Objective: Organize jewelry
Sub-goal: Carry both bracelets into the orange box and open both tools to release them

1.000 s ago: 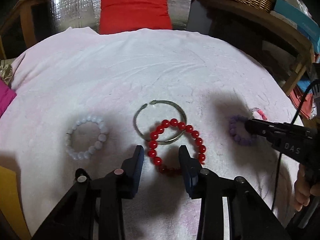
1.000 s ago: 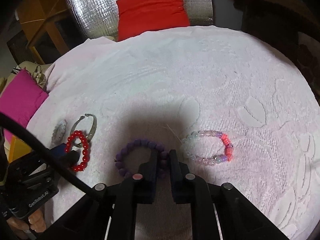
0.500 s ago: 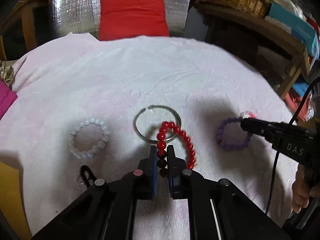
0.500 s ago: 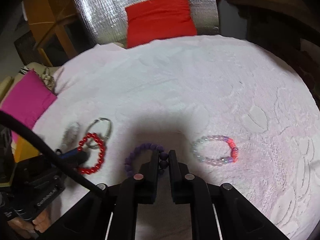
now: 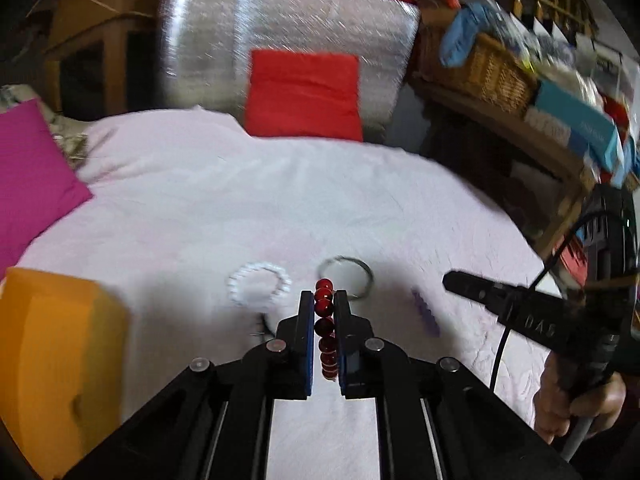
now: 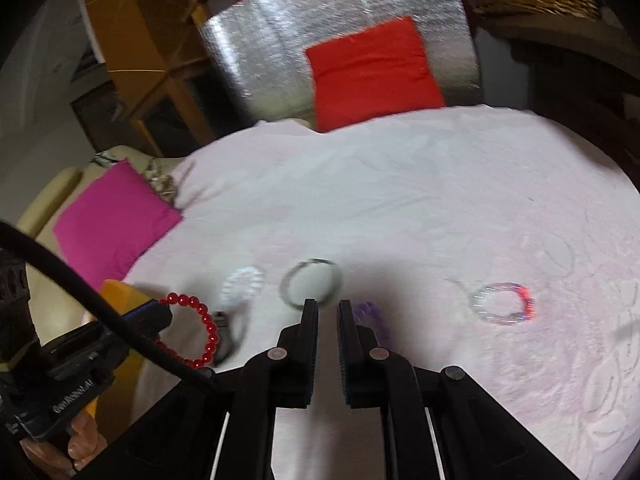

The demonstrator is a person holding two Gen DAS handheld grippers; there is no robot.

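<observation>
purple bracelet (image 6: 370, 316): mostly hidden behind right tool (image 6: 328, 308) | blurred

Left tool (image 5: 323, 300) — black plastic, two flat fingers (image 5: 306, 328) with blue pad edges, round silver screws on angled linkage arms, pale rails beneath. Right tool (image 6: 328, 308) — same black build and screws; white lettering on its side, thin black cable (image 5: 500, 356) trailing from the handle.

far cloth (image 6: 400, 184) bare | near – orange box (image 5: 52, 360), bangle (image 6: 310, 284)
</observation>
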